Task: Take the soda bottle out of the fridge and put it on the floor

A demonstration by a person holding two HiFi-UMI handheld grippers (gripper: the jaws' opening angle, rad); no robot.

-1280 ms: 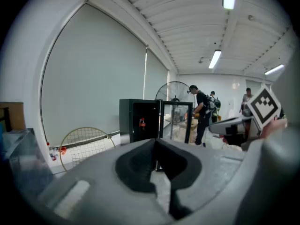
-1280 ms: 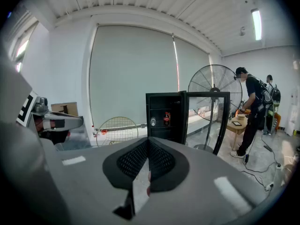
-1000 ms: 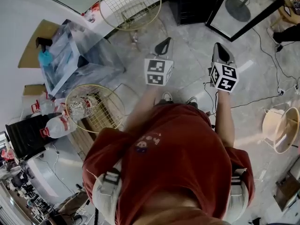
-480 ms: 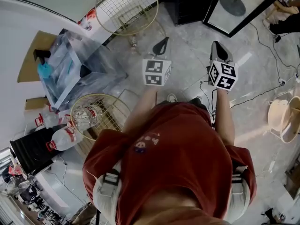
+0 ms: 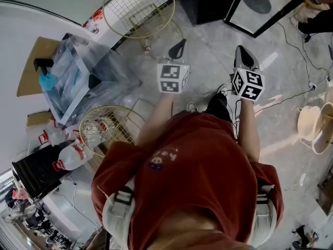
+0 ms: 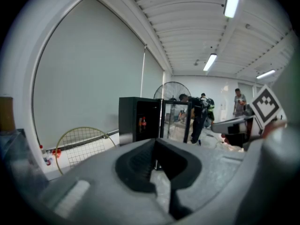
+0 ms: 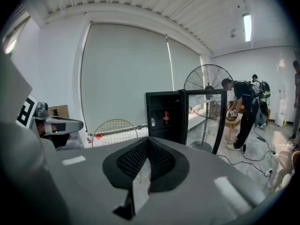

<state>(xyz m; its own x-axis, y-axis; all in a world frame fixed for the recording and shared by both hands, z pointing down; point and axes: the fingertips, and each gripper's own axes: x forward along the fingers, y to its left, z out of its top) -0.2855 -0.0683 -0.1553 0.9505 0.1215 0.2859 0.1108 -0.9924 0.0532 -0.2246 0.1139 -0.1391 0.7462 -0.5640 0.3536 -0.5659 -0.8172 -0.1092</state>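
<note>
The black fridge (image 7: pixel 165 118) stands ahead with its glass door (image 7: pixel 220 121) swung open. A red-labelled soda bottle (image 7: pixel 165 117) stands on a shelf inside, and the soda bottle (image 6: pixel 141 123) also shows small in the left gripper view. In the head view the fridge (image 5: pixel 208 1) is at the top edge. My left gripper (image 5: pixel 180 50) and right gripper (image 5: pixel 244 59) are held out side by side above the floor, well short of the fridge. The left gripper (image 6: pixel 156 143) and the right gripper (image 7: pixel 148 143) are both shut with nothing between the pads.
A round wire rack (image 5: pixel 138 7) leans left of the fridge, and another (image 5: pixel 109 126) is at my left. A clear plastic bag (image 5: pixel 78 74), water jugs (image 5: pixel 70 155) and floor cables (image 5: pixel 291 95) lie around. A standing fan (image 7: pixel 208 86) and people (image 7: pixel 243 111) are beyond the door.
The person has stepped forward, one dark shoe now ahead. Both grippers have been carried a little toward the fridge and stay shut.
</note>
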